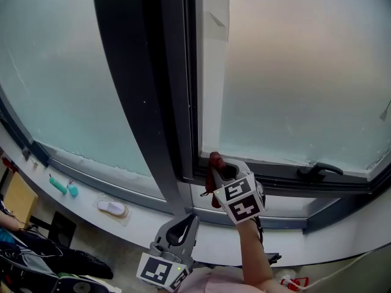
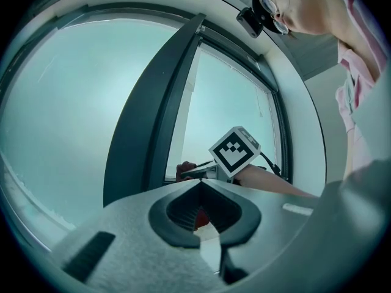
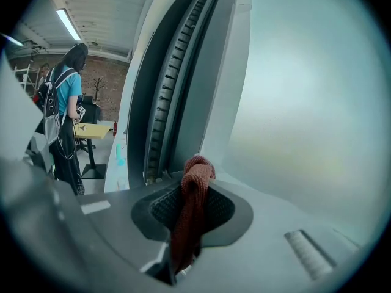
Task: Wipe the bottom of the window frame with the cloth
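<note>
Jaws of right gripper [image 1: 221,168] clenched on cloth [image 3: 190,206], at bottom frame rail [image 1: 284,176] left end; rail runs rightward. Left gripper [image 1: 183,221] closed, empty.

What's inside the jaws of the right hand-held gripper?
A rust-red knitted cloth, pinched in the shut jaws of the right hand-held gripper, its folded end poking out toward the dark window frame. Its trailing end is covered by the gripper body.
</note>
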The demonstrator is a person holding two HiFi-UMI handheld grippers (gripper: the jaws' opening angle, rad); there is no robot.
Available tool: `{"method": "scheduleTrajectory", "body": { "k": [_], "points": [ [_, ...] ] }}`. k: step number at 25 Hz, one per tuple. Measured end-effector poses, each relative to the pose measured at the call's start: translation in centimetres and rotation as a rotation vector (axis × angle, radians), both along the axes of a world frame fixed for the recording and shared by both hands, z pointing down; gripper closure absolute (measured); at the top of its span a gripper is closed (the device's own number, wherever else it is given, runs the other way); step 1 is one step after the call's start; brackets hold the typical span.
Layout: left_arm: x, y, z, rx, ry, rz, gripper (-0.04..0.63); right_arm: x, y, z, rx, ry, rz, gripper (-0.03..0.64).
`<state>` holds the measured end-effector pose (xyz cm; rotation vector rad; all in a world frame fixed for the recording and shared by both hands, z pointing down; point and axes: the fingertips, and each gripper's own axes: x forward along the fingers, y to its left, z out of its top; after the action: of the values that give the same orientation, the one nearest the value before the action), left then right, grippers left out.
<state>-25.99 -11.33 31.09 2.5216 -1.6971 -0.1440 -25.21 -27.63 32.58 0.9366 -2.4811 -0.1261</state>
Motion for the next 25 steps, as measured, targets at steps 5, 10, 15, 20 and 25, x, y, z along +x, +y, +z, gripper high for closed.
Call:
{"method": "scheduleTrajectory", "body": {
  "k": [5,10,15,20,25],
  "points": [
    [0.7,-0.3,0.1,-0.006,0.004,0.024,0.595,0.9,-0.1,0.1,-0.008,0.010,0.009,0.558],
    [1.1,-0.5,0.4,-0.010,0.016,0.037,0.595,3.2,-0.3,0.3,-0.026,0.016,0.052,0.558],
    [2.0,-0.5,0.2,-0.007,0.014,0.069,0.595,4.8,-0.6,0.3,-0.037,-0.003,0.082,0.558],
    [2.5,-0.2,-0.1,0.002,0.013,0.083,0.595,5.5,-0.7,0.3,-0.034,-0.008,0.092,0.557],
    [2.0,-0.1,-0.3,0.009,0.016,0.068,0.595,7.3,-1.1,0.3,-0.064,-0.011,0.125,0.557]
  ]
}}
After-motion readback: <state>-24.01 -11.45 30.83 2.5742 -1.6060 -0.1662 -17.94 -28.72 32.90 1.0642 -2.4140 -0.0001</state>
